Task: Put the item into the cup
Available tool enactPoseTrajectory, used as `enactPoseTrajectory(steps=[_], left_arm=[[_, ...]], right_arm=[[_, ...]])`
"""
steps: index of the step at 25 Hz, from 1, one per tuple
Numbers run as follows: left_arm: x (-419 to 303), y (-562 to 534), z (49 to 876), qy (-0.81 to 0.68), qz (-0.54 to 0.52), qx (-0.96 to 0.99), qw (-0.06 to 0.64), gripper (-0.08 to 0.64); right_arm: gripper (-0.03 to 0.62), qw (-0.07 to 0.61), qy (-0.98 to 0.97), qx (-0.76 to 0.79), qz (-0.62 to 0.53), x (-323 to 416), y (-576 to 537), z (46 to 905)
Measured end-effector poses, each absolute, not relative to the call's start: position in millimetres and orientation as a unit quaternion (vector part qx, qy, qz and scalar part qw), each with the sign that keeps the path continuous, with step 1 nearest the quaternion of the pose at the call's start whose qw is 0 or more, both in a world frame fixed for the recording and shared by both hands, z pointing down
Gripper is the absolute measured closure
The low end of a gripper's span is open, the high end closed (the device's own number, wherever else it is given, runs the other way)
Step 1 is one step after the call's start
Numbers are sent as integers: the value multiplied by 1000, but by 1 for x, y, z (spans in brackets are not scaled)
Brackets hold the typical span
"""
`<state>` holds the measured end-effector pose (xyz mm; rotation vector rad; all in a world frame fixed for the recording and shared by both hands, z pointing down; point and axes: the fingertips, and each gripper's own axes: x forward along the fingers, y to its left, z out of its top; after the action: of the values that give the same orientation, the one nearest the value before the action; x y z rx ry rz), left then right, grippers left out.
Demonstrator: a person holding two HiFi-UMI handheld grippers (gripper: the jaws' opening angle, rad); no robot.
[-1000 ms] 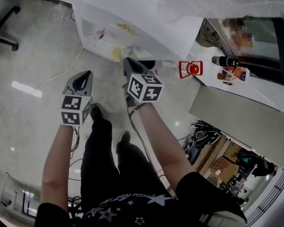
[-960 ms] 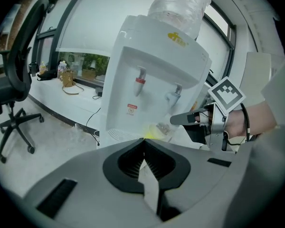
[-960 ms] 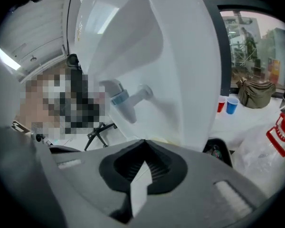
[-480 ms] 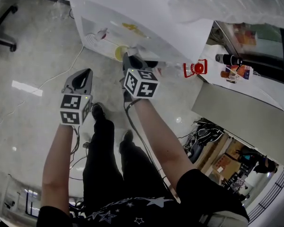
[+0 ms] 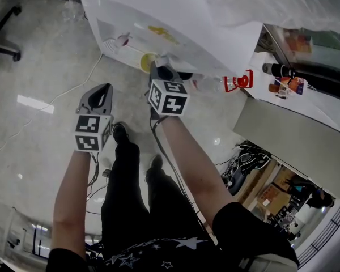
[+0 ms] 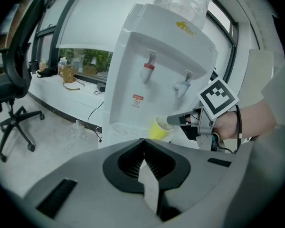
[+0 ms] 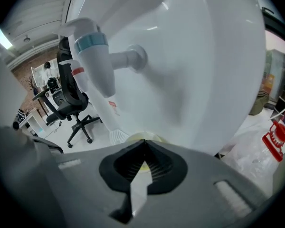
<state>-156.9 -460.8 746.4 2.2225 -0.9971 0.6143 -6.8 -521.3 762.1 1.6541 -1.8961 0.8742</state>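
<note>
A small yellow cup (image 5: 147,62) is held by its rim at the front of a white water dispenser (image 5: 158,33). My right gripper (image 5: 158,68) is shut on it. From the left gripper view the cup (image 6: 159,128) hangs just above the drip tray, below and left of the grey tap (image 6: 183,85). In the right gripper view only the cup's rim (image 7: 143,137) shows past my shut right gripper (image 7: 142,145), with the blue-capped tap (image 7: 97,65) up to the left. My left gripper (image 5: 101,92) hovers over the floor to the left, jaws shut and empty (image 6: 143,145).
A black office chair (image 6: 14,94) stands on the glossy floor at left. A red-handled thing (image 5: 238,81) and bottles sit on a white counter at right. Cables trail over the floor by the dispenser. The person's legs are below the grippers.
The right gripper has carried the yellow cup slightly closer in under the dispenser front. The left gripper has barely moved.
</note>
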Motion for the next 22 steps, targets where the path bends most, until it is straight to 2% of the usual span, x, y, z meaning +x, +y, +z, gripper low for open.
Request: enactPoseTrajectory(steps=[9, 10, 12, 22], left_arm=[[-156, -464, 747, -401, 233, 835, 296, 552], [-156, -463, 747, -400, 233, 834, 299, 552], [-155, -460, 748, -397, 237, 834, 302, 552], [-153, -453, 740, -399, 236, 837, 292, 552]], right_arm=[[586, 245, -698, 591, 323, -8, -520, 768], [578, 244, -699, 588, 325, -9, -519, 768], [515, 243, -703, 582, 329, -12, -518, 769], [515, 219, -706, 587, 330, -11, -509, 755]])
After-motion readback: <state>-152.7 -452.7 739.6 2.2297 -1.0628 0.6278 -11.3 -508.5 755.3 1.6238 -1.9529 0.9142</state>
